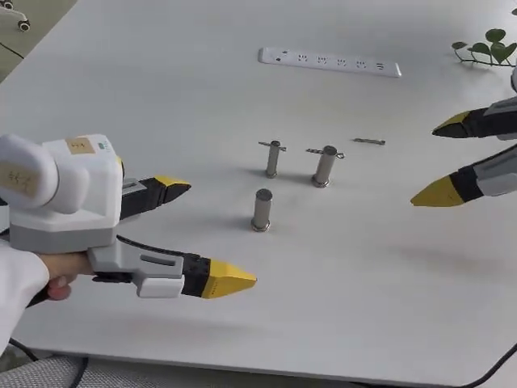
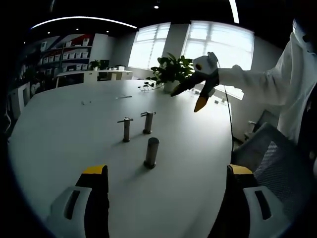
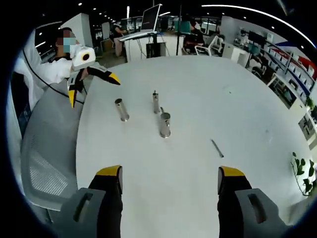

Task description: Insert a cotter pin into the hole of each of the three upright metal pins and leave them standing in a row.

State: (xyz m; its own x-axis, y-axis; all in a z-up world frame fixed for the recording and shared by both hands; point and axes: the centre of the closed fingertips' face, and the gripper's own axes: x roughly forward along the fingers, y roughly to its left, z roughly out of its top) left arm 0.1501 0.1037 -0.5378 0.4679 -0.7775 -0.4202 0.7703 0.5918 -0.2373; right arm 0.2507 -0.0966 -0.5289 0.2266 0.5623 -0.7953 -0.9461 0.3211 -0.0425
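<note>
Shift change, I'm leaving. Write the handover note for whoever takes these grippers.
Left gripper: open, empty. Right gripper: open, empty.
Rear left pin and rear right pin: upright, each with a cotter pin through it.
Front pin: upright, no cotter pin, out of line with those two.
Loose cotter pin: flat on the table, beyond the rear right pin.
Left: pin the front one, line it up.

The left gripper (image 1: 222, 233) is showing a white upper shell over a grey base, with 2 black jaws, each ending in a yellow wedge tip. The right gripper (image 1: 422, 165) is showing grey links, black jaws and matching yellow tips. The person is wearing a white sleeve (image 1: 11, 293).
</note>
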